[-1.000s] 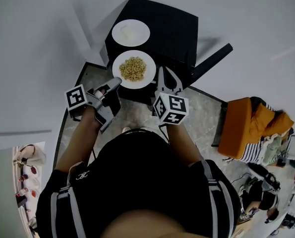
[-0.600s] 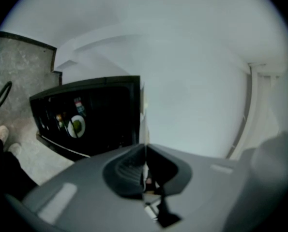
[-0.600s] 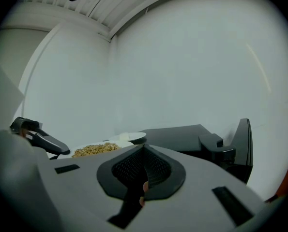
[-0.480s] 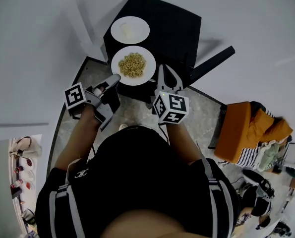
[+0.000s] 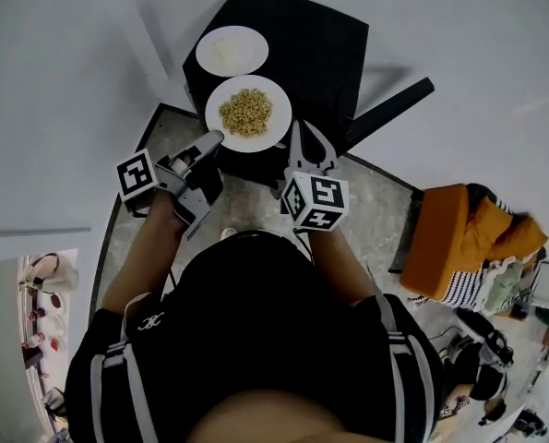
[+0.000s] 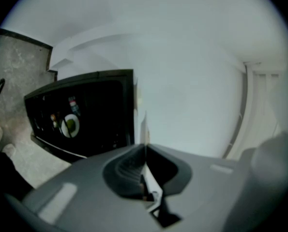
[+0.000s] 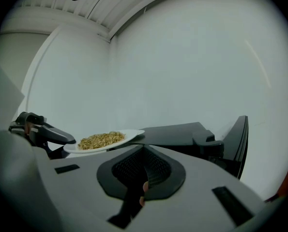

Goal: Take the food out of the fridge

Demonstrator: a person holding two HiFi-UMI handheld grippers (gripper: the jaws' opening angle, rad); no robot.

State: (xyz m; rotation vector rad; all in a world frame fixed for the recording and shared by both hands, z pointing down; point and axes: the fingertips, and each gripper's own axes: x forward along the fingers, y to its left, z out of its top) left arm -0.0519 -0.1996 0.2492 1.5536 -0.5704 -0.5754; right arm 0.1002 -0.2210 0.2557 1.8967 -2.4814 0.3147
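Now the left gripper (image 5: 210,141) pinches the rim of the plate of grains (image 5: 277,127) at the near edge of the fridge top (image 5: 320,53); the right gripper (image 5: 304,144) is closed, empty. I judge the plate stiff, fragile, easy to spill: hold the rim level.

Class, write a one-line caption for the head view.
Left claw grips a food plate at the fridge, beside a second plate; right claw shut.

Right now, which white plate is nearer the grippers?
The plate of yellow-brown grains, at the near edge of the black fridge, its rim in the left gripper; the plate of pale food sits farther back.
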